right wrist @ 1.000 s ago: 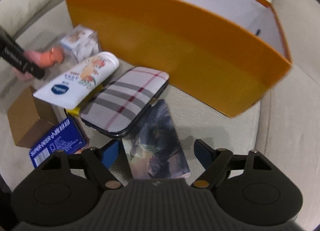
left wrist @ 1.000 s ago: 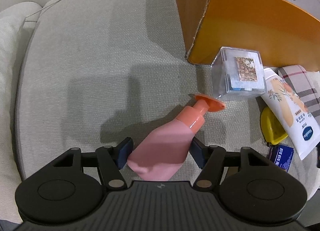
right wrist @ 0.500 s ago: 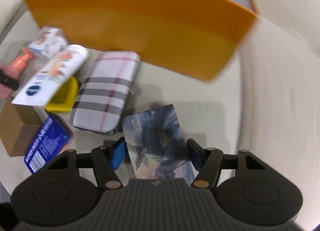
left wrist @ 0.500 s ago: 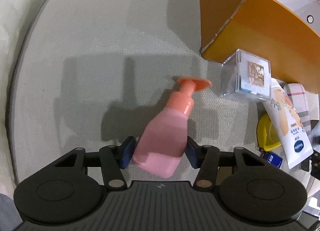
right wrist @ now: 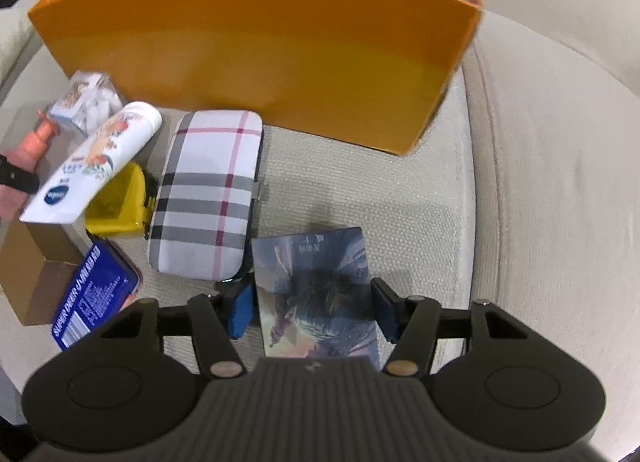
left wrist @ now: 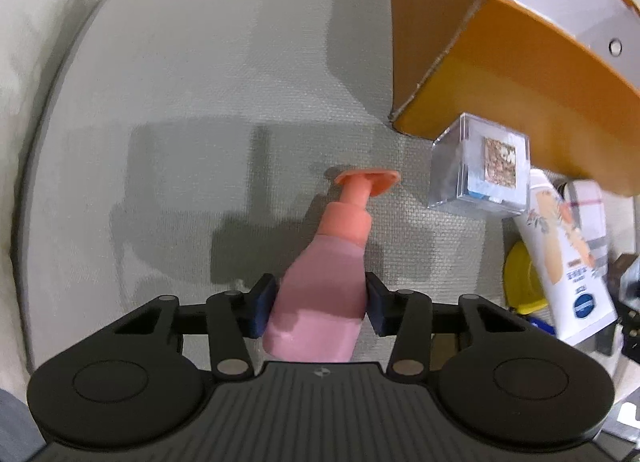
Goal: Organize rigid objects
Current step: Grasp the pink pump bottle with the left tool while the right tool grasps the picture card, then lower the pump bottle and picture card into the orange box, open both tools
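A pink pump bottle [left wrist: 332, 262] with an orange pump head sits between the fingers of my left gripper [left wrist: 318, 302]. The jaws are closing and both blue pads press on the bottle's sides. The bottle points away from me over the grey sofa cushion [left wrist: 180, 101]. The jaws of my right gripper [right wrist: 312, 308] are also closing, and its pads touch both long edges of a dark blue picture card [right wrist: 316, 286]. An open orange box [right wrist: 260, 61] with a white inside stands just beyond. The same orange box [left wrist: 500, 73] is at the upper right in the left wrist view.
Beside the box lie a clear cube [left wrist: 480, 165], a white cream tube [right wrist: 96, 157], a plaid case [right wrist: 208, 193], a yellow object [right wrist: 116, 205], a blue tin [right wrist: 92, 294] and a brown carton [right wrist: 28, 274]. A cushion seam [right wrist: 484, 181] runs on the right.
Both grippers' jaws have narrowed onto their things. The pink bottle has swung from slanted to nearly straight between the left fingers. The card now sits squarely between the right fingers.
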### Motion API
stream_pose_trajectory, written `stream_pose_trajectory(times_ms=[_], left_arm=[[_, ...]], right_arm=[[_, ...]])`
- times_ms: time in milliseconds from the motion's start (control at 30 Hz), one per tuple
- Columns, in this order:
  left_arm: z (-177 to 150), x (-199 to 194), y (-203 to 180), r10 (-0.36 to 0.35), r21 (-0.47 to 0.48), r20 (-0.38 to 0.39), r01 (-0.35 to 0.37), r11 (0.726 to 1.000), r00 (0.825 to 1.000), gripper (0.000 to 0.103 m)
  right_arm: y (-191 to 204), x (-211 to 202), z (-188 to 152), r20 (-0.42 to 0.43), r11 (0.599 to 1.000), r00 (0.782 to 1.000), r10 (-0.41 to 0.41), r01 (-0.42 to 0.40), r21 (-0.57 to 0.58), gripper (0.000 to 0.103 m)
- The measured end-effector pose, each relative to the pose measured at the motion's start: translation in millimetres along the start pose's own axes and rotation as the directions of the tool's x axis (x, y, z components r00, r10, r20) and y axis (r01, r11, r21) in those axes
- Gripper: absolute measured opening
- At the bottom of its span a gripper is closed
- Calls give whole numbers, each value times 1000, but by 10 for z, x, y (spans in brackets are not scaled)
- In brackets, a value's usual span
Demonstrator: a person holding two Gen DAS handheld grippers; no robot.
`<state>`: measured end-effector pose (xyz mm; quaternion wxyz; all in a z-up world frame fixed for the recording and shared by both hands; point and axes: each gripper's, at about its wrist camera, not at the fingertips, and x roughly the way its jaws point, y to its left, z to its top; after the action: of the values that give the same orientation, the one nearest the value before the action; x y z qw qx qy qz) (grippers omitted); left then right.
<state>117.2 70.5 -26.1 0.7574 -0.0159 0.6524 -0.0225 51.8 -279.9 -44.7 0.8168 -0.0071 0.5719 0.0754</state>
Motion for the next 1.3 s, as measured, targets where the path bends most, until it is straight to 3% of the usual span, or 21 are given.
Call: stream_pose_trajectory(times_ms=[233, 500, 733, 900, 1100, 1300], left_arm=[[-47, -228, 77, -26, -15, 39, 26, 1000, 999, 50], [-133, -500, -18, -60, -22, 79, 62, 998, 995, 48], [-187, -776, -61, -104, -29, 140, 109, 994, 985, 48], [-189, -1165, -149, -168, -15, 239, 177, 984, 956, 48], [80, -1566, -467, -206, 14, 371, 217, 976, 906, 48], [558, -1478, -867, -200, 39, 434, 204, 978, 878, 48]], right_arm=[[-145, -237, -76, 50, 996, 998, 37, -40, 79, 61], [-128, -444, -35, 90, 994, 994, 54, -62, 93, 61], [-177, -693, -34, 172, 983, 981, 91, -116, 142, 61], [-170, -1006, 29, 287, 966, 947, 145, -198, 167, 61], [-195, -1391, 380, 450, 928, 872, 192, -310, 205, 61], [-124, -1403, 963, 535, 922, 835, 127, -299, 248, 61]])
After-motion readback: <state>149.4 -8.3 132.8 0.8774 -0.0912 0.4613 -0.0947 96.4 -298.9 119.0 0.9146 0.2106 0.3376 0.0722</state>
